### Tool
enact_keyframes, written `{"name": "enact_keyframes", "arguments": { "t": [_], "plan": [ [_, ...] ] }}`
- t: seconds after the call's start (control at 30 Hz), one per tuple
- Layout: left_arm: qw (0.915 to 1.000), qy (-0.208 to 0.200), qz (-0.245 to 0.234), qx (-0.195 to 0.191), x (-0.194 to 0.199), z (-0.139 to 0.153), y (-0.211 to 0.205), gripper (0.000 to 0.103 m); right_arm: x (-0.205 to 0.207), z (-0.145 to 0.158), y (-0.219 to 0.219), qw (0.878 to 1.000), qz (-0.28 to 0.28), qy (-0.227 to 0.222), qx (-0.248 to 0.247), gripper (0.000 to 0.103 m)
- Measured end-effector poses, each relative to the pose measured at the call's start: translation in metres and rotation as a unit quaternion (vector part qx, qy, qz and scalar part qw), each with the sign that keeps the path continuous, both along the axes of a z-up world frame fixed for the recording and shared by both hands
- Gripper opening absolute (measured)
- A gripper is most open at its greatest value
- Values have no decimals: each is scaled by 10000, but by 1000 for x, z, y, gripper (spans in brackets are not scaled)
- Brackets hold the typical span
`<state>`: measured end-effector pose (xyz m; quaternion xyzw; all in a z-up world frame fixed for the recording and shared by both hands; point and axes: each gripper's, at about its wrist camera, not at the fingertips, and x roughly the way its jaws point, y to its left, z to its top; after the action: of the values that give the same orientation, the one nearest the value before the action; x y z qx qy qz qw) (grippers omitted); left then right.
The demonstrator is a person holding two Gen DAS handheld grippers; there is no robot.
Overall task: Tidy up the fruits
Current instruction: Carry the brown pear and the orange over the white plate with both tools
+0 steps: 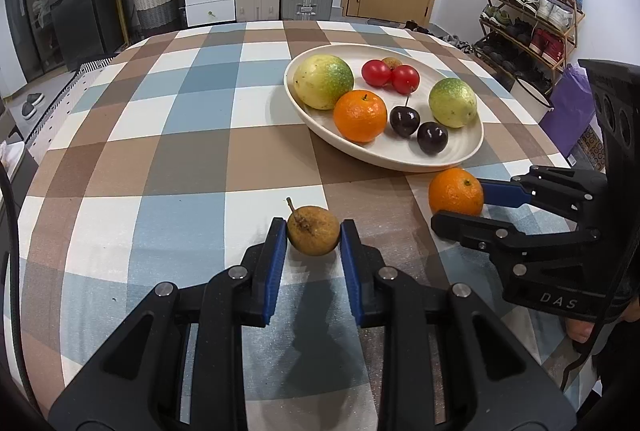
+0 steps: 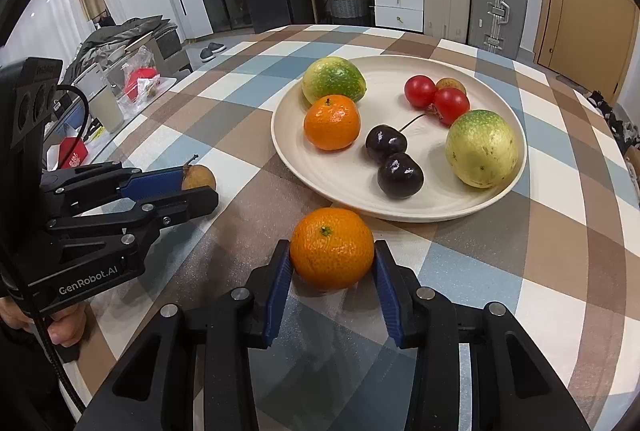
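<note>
From the left wrist, the left tool (image 1: 313,231) is clenched on a small brown fruit (image 1: 313,229) with a short stem; both blue pads press its sides, and the fruit sits at the fingertips, resting on or just above the checked tabletop (image 1: 168,119). Ahead and to the right of that tool lies the cream plate (image 1: 460,159), already carrying two green-yellow fruits, an orange, two red fruits and two dark cherries. This looks like the collecting place, which is likely why the loose fruits are being gripped. Just right of the tool, the right tool (image 1: 456,205) brackets a loose orange (image 1: 456,192) near the plate's rim.

From the right wrist, the right tool (image 2: 332,257) has its pads against both flanks of the loose orange (image 2: 331,247), so it is grasping it, low on the tabletop and just short of the plate (image 2: 320,175). Far left of this tool, the left tool (image 2: 200,189) holds the brown fruit (image 2: 199,178). Both fruits are not yet on the plate.
</note>
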<state>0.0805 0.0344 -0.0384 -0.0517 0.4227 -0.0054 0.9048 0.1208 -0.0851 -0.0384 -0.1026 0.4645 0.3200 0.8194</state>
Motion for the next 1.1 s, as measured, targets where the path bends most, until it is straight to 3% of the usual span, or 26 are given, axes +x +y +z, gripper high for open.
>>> {"name": "enact_keyframes", "arguments": {
  "t": [0.37, 1.1],
  "plan": [
    [9999, -83, -33, 47, -1, 8, -10, 24, -5, 3, -10, 10000, -78, 3, 37, 41],
    [9986, -297, -406, 177, 8, 31, -55, 24, -6, 28, -72, 9973, -641, -241, 261, 41]
  ]
}}
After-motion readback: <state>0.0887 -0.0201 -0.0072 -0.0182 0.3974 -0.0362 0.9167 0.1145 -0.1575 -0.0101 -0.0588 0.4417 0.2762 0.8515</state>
